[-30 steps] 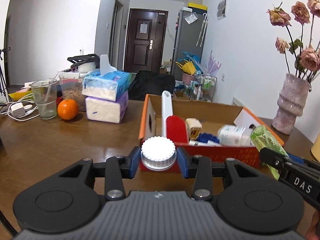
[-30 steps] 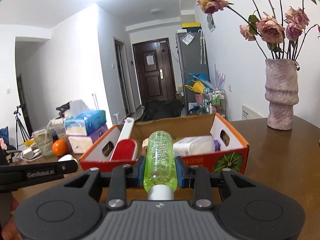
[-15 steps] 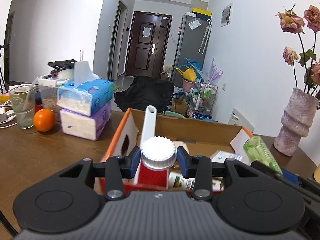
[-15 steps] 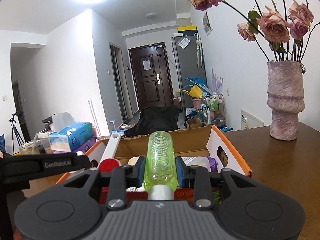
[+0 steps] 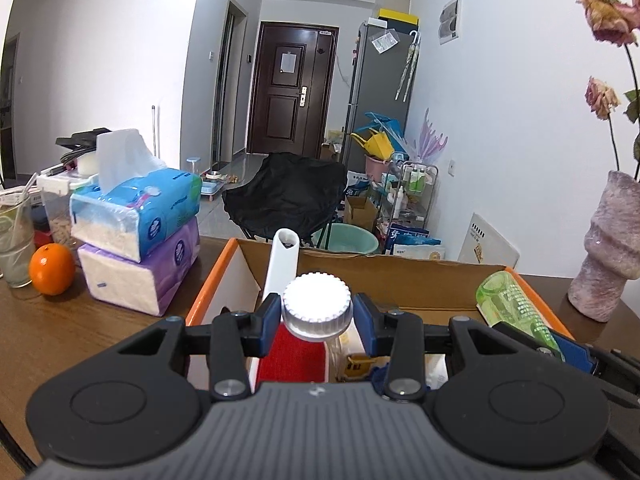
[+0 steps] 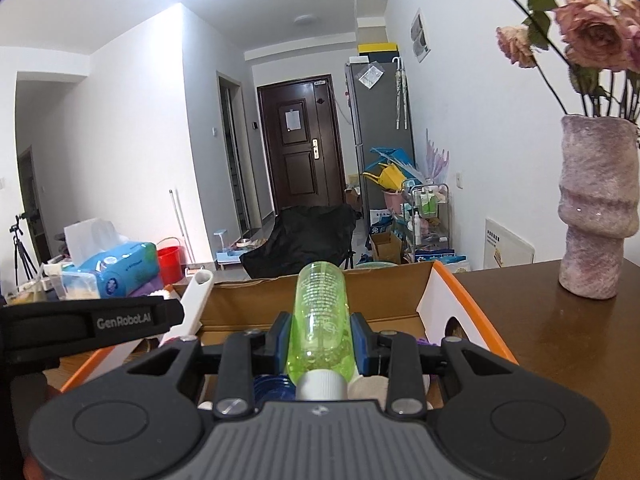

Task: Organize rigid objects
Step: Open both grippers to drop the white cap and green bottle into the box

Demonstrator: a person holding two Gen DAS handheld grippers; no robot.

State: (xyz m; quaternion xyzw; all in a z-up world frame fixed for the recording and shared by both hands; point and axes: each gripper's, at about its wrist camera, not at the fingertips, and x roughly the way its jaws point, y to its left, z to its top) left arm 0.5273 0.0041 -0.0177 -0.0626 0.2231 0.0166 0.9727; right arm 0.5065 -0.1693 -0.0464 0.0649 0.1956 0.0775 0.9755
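Up close, the left gripper [image 5: 317, 316] clamps a white ribbed cap [image 5: 317, 305] above the orange-rimmed cardboard box [image 5: 400, 280]; the right gripper [image 6: 320, 338] pinches a green bottle [image 6: 320, 320] lengthwise over that box. "GenRoboLAI" reads on the left gripper's side.

Each hand-held gripper, the left hand-held gripper [image 5: 317, 322] and the right hand-held gripper [image 6: 320, 338], is built from matte black plastic with a ribbed grey centre plate flanked by two round discs. Blue pads [image 5: 269, 320] are fitted on the fingers, and silver screws [image 5: 226, 387] are set in the linkage bars. White "GenRoboAI" lettering [image 6: 123, 321] is printed on a black side bar.
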